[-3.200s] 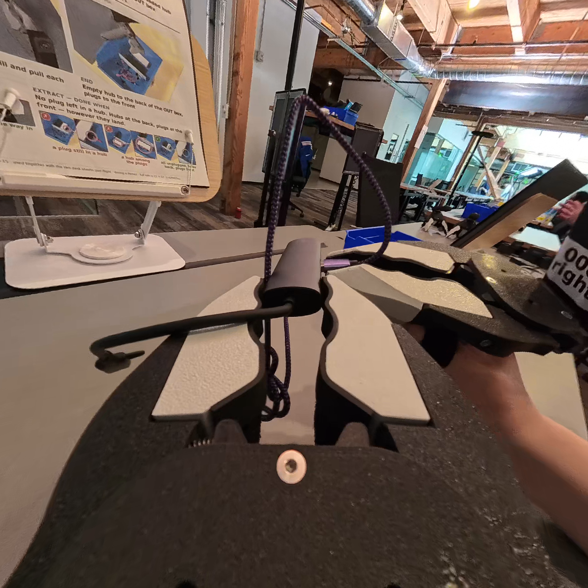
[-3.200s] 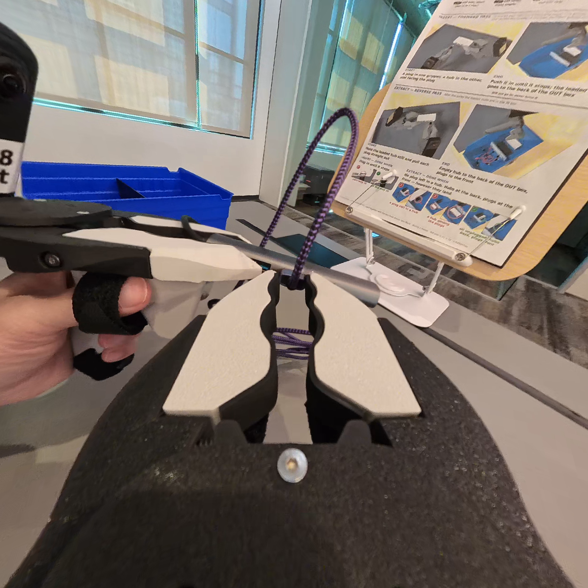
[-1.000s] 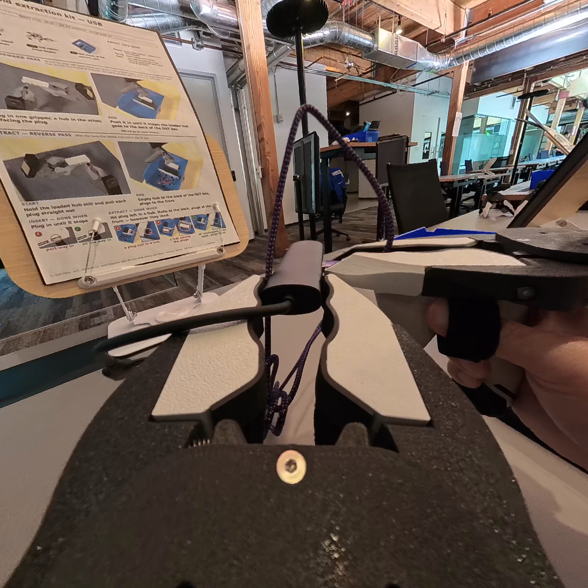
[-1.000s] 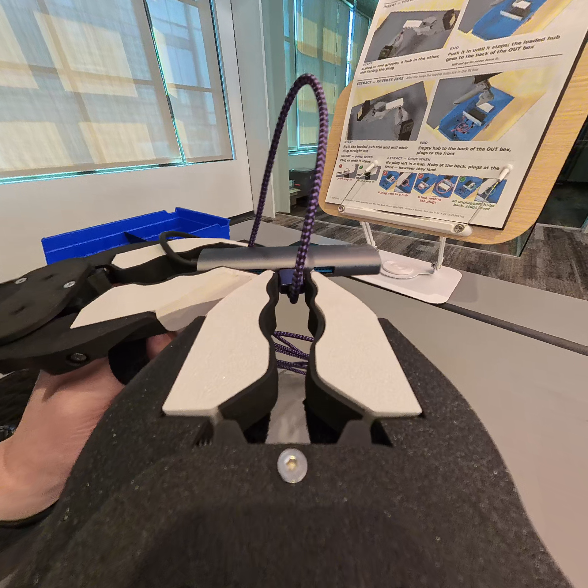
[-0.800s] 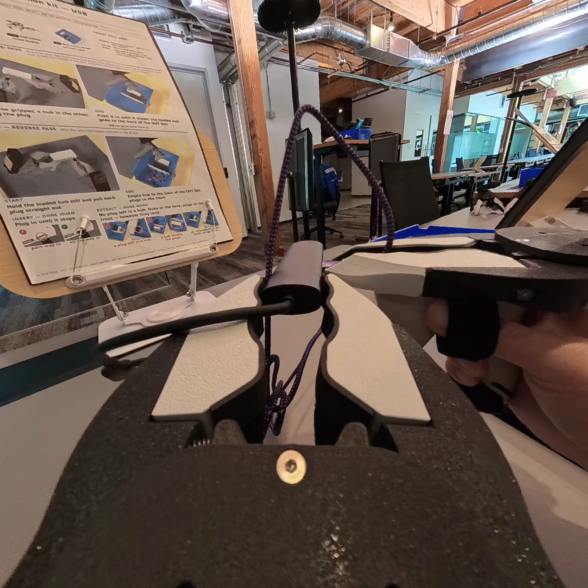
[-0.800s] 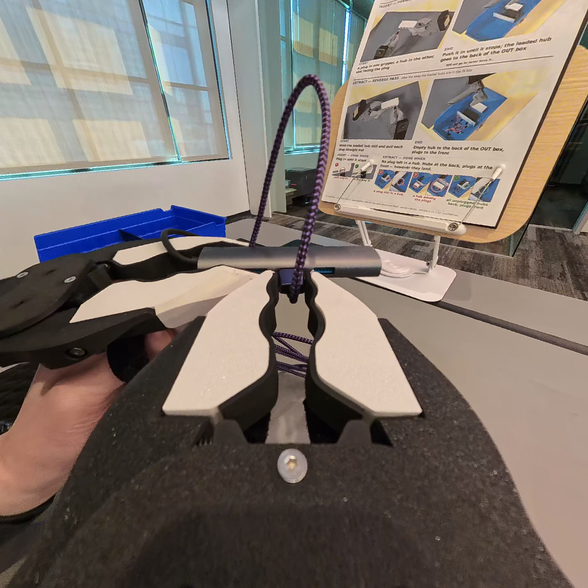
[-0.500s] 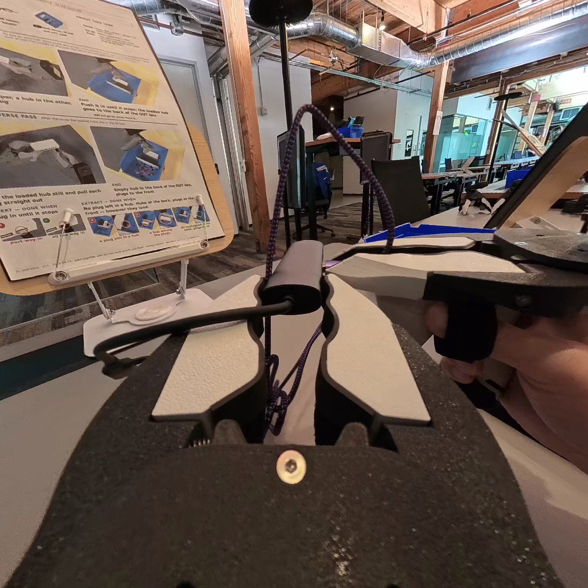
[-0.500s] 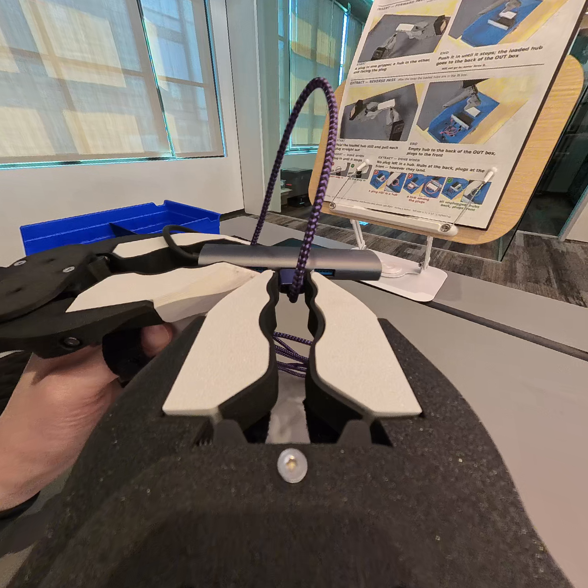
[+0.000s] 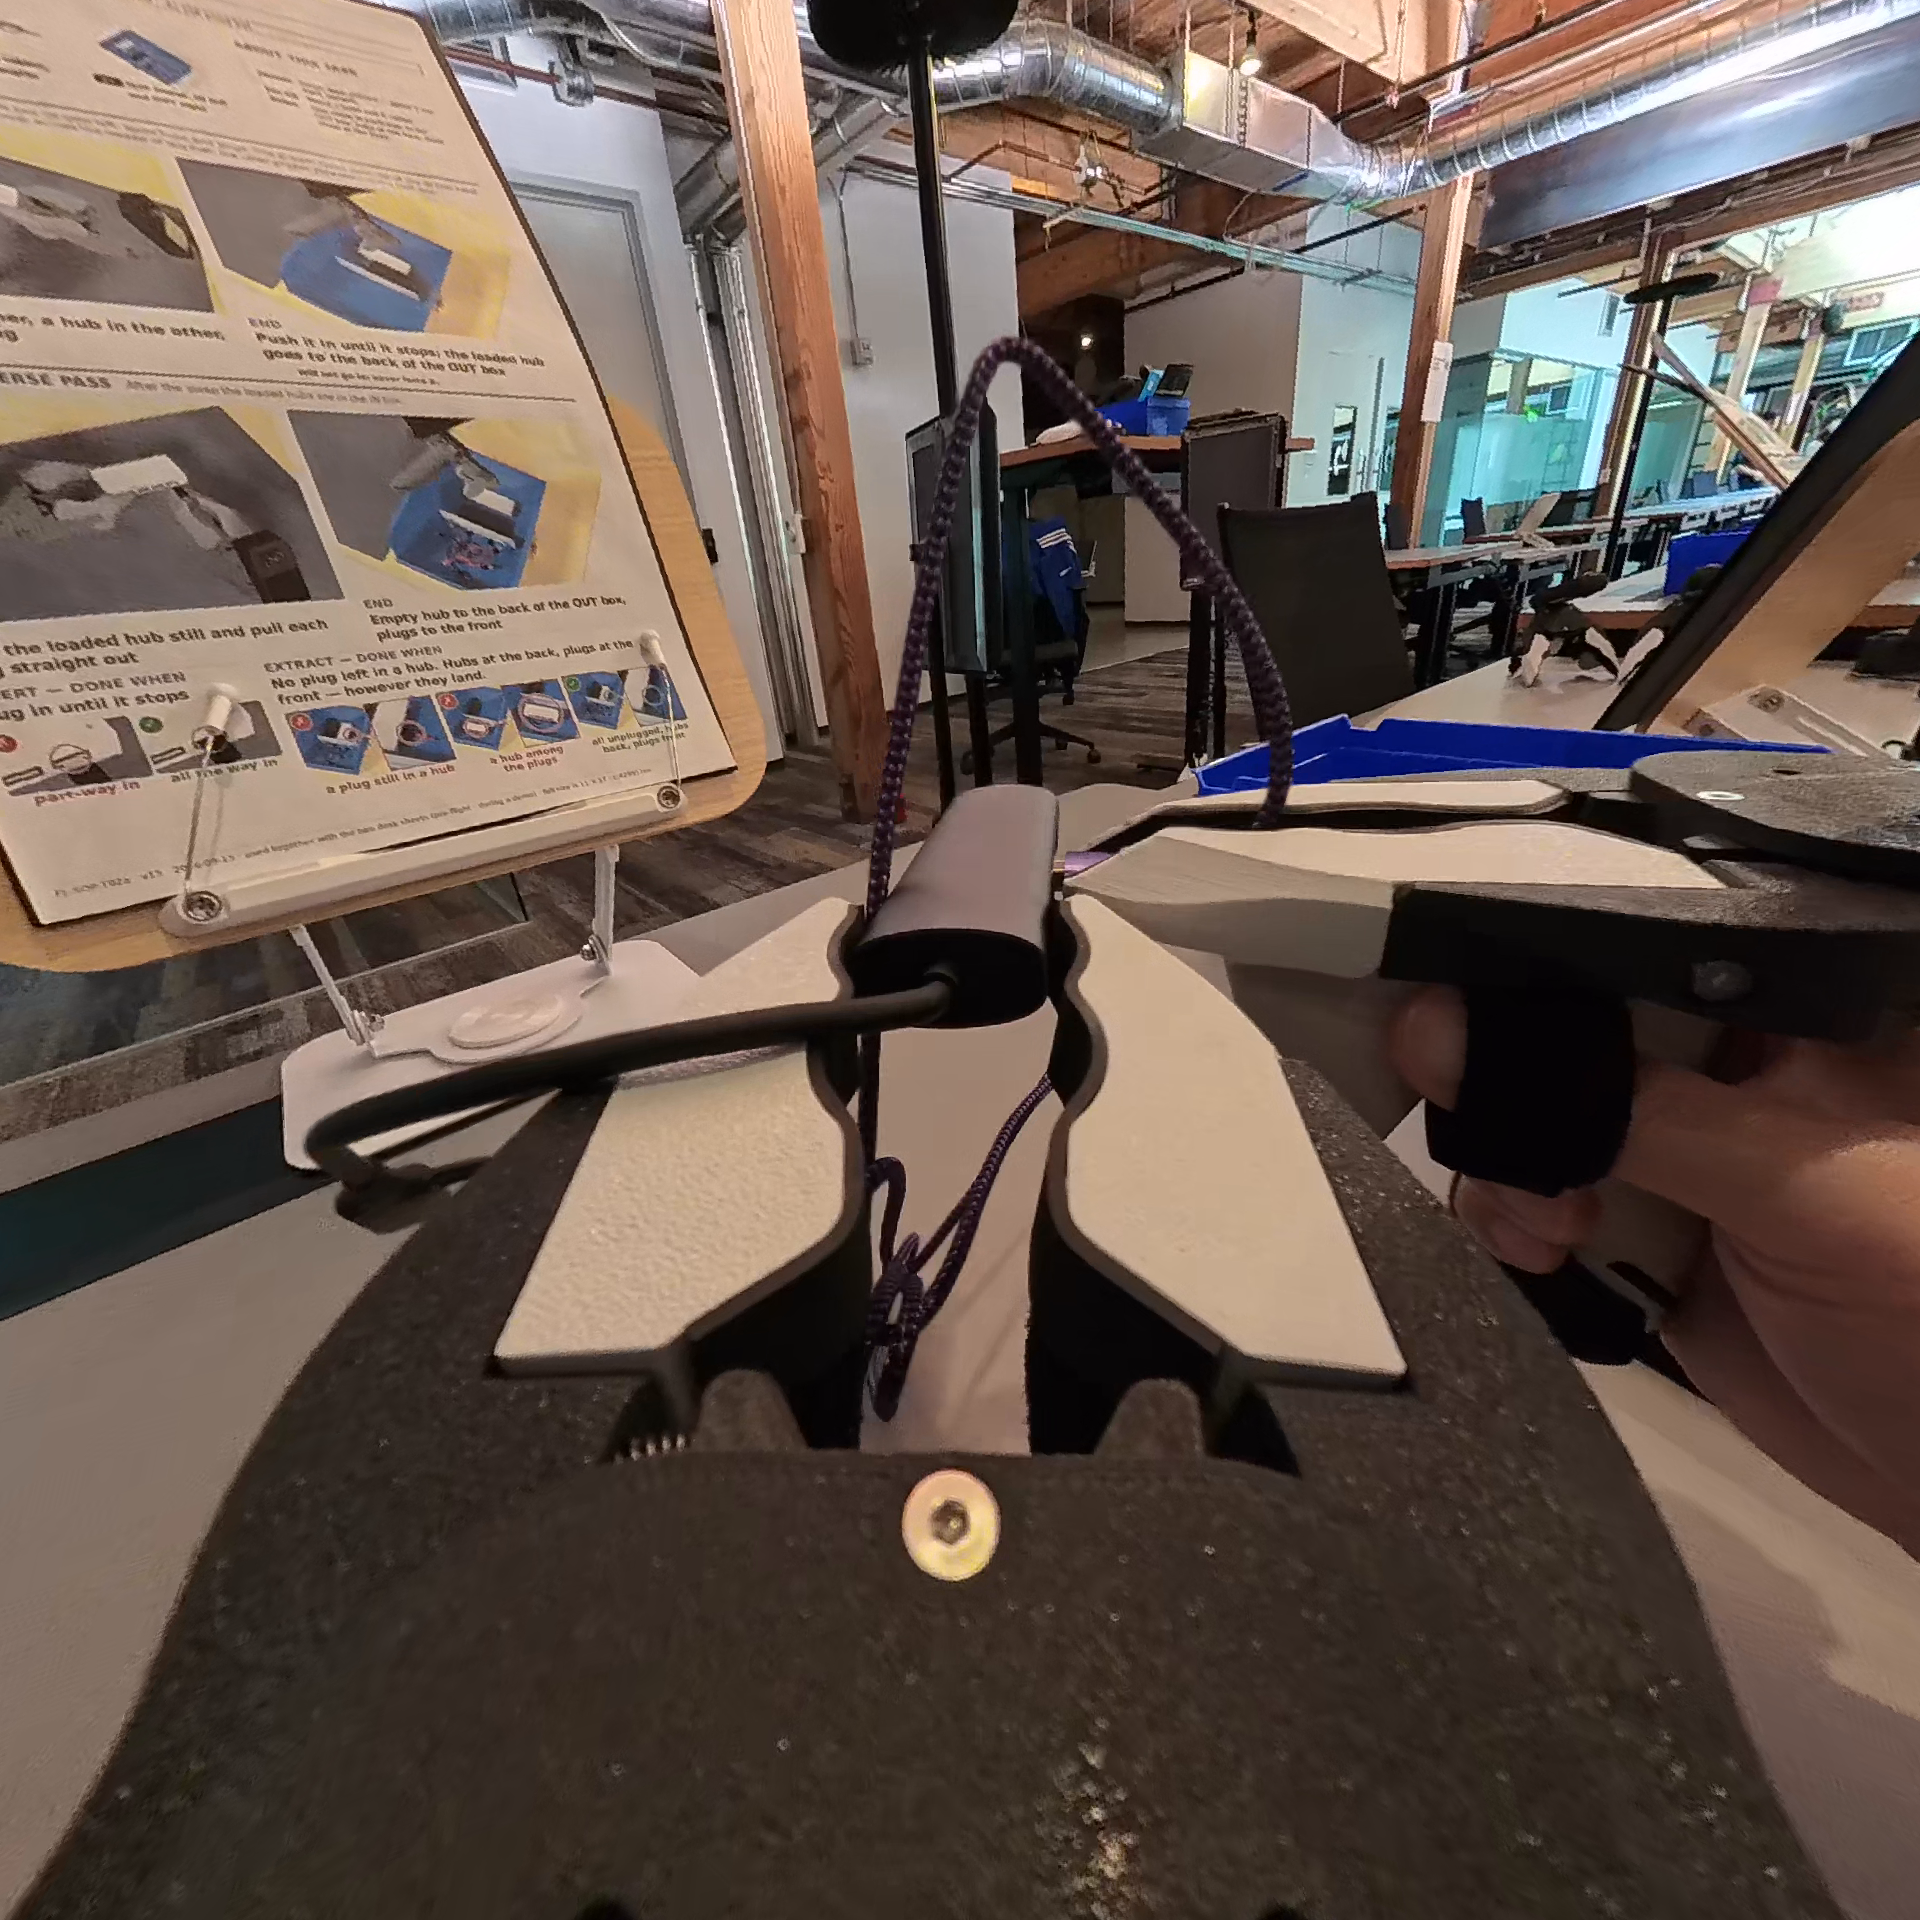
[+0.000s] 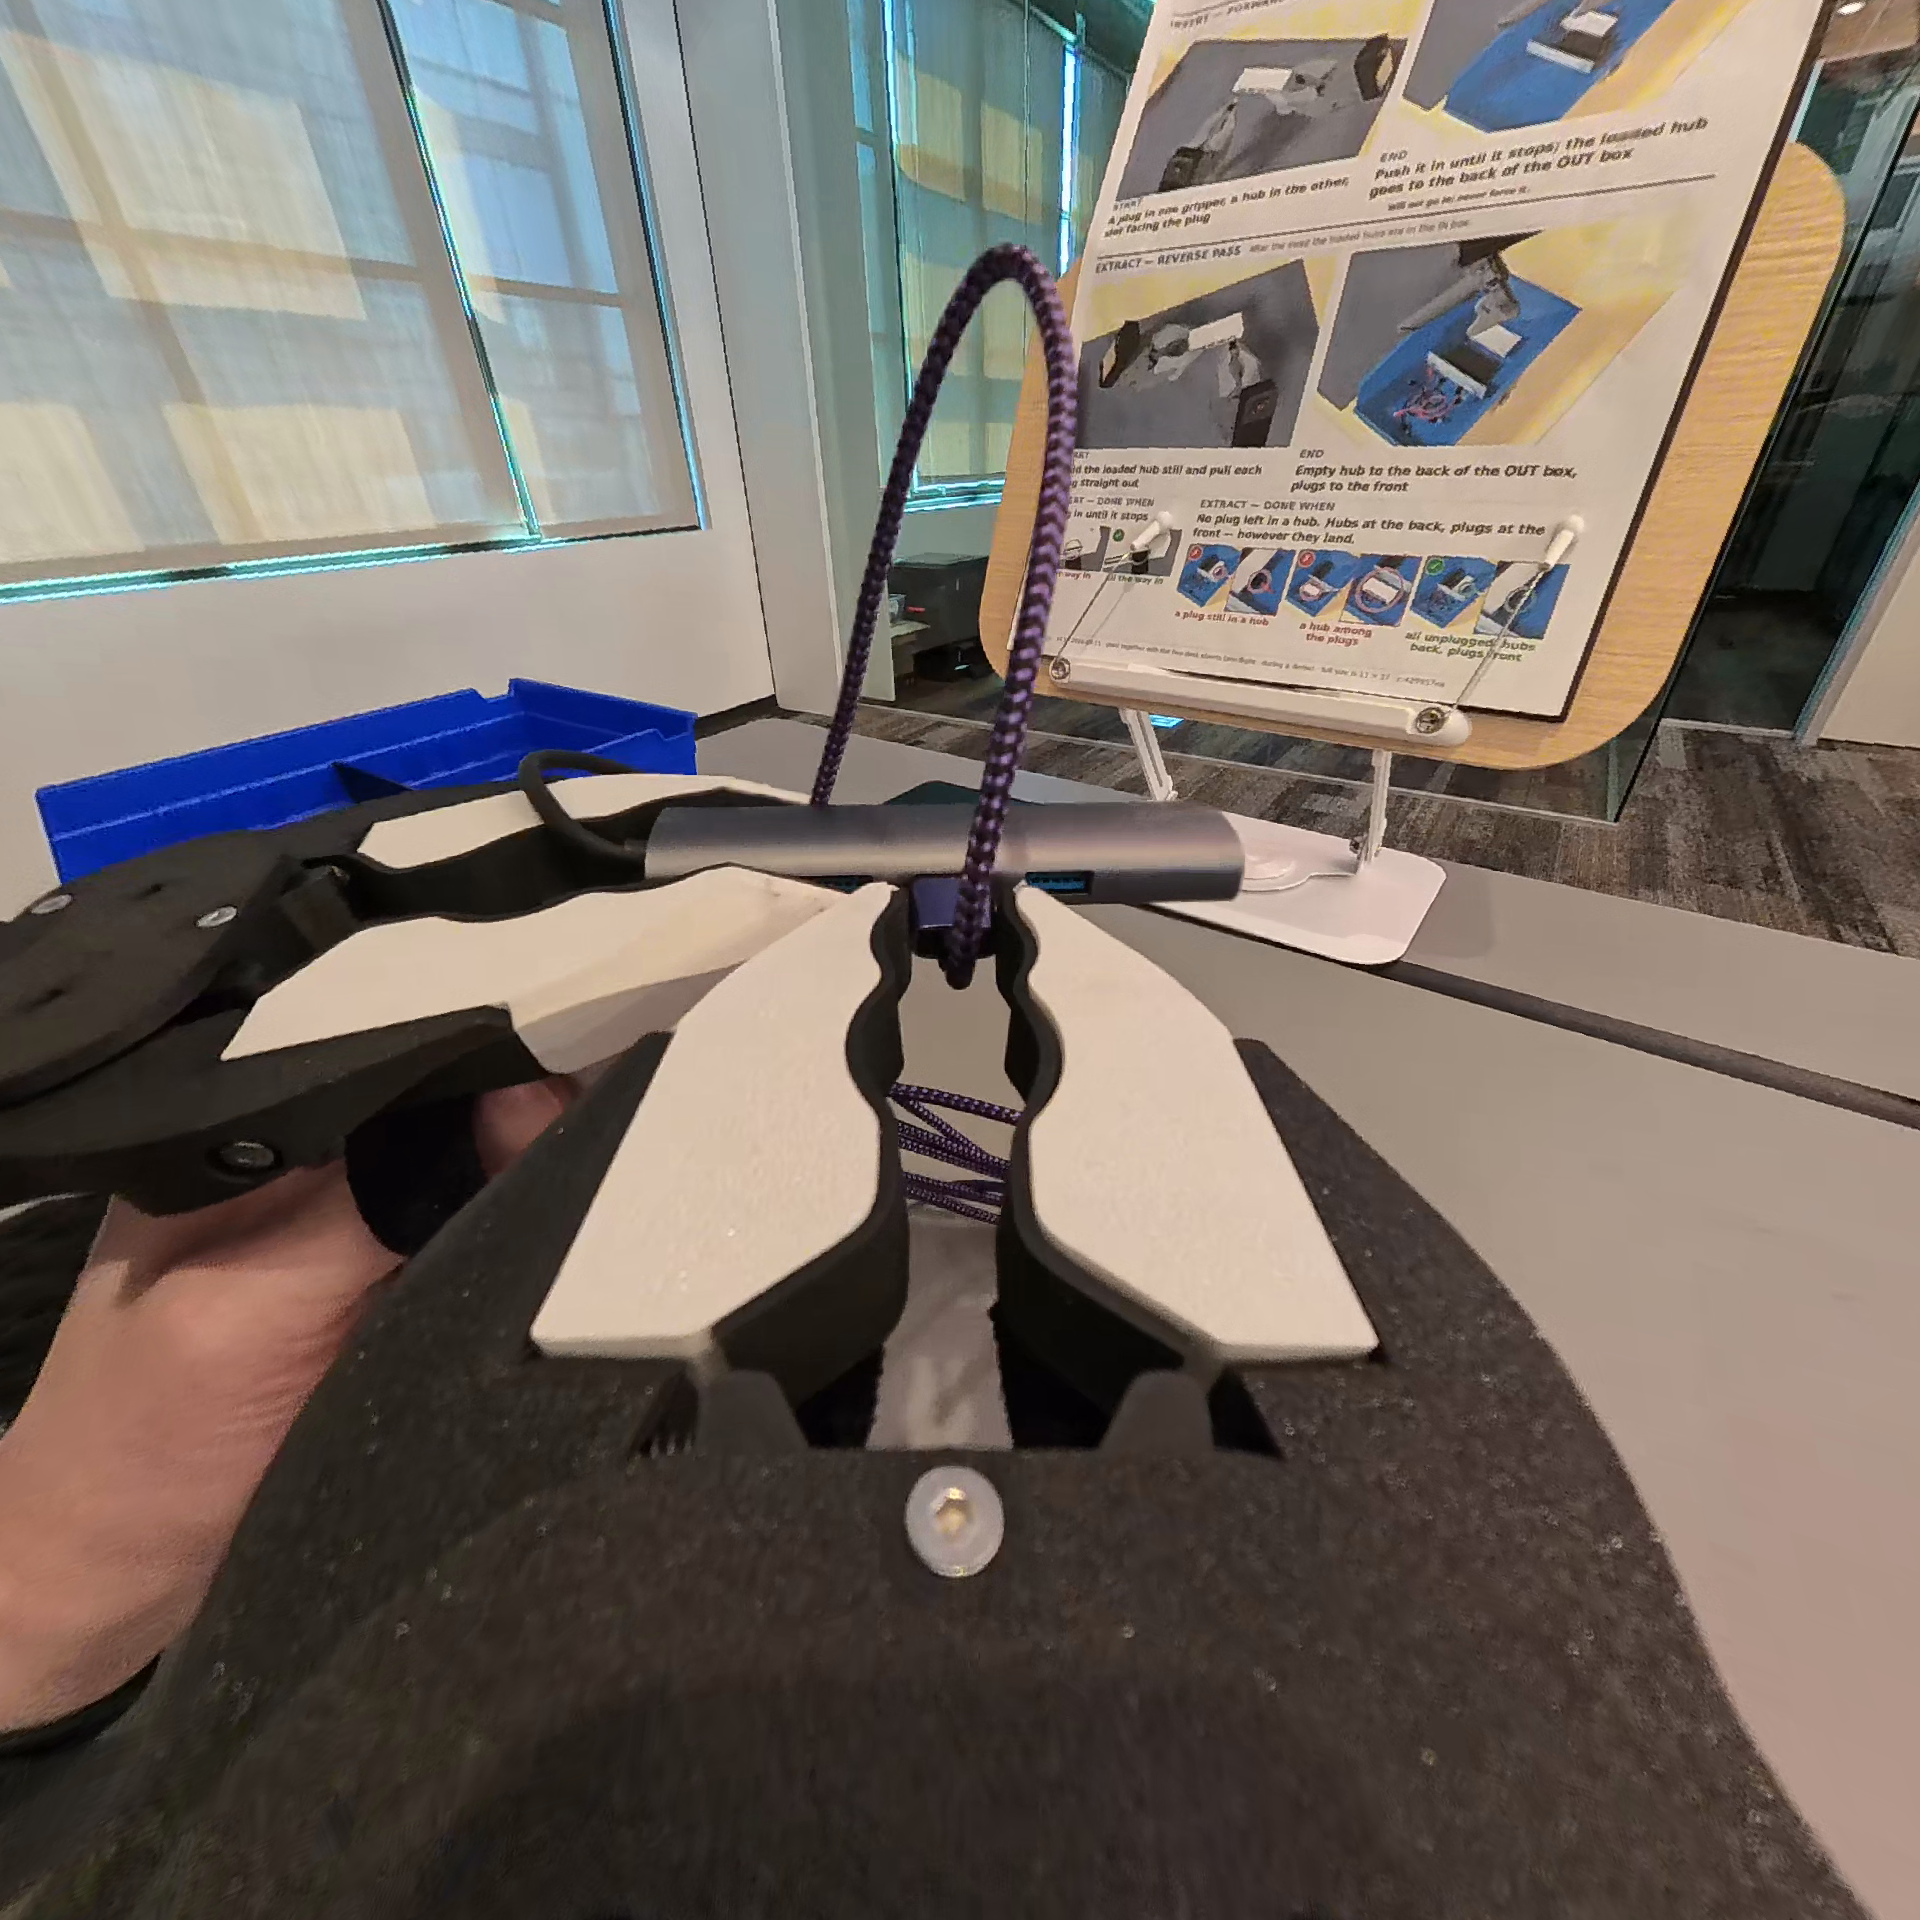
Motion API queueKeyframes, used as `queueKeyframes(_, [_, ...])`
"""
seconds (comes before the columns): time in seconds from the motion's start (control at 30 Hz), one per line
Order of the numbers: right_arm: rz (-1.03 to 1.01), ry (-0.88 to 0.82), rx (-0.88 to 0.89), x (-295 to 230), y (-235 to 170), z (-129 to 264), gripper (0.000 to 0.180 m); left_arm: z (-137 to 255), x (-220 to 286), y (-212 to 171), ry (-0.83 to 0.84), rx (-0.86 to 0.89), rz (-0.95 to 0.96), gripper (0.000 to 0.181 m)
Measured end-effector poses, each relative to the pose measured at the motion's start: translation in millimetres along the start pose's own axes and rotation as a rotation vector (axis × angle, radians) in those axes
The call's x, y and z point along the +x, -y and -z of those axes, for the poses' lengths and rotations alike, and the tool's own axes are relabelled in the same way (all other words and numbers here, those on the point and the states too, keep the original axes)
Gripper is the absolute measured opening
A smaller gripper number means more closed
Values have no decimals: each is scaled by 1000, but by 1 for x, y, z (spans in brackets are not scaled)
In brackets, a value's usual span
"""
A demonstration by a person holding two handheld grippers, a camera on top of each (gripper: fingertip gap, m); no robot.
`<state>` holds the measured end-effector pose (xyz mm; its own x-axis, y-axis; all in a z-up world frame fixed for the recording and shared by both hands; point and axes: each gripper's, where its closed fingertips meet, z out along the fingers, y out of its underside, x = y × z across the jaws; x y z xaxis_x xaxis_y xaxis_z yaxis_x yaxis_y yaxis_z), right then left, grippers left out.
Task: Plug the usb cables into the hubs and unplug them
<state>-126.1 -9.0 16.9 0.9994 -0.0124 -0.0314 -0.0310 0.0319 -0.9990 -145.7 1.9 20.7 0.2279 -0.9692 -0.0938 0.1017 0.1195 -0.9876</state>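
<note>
The left claw point(image 9: 951, 914) clamps the grey hub point(image 10: 940, 836) steady above the surface point(image 10: 1558, 1195); the right claw point(image 10: 951, 914), perpendicular to the hub, pinches the purple cable's plug point(image 10: 935, 902) at a hub port.

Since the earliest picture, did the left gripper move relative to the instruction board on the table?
Yes. The left gripper, shut on the USB hub, has tilted upward and turned: the instruction board now appears lower and fuller in its view.
</note>
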Motion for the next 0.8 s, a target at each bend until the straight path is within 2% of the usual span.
queueKeyframes(0.8, [13,-44,26,-1,3,12,15,2,11,5,-65,13,15,33])
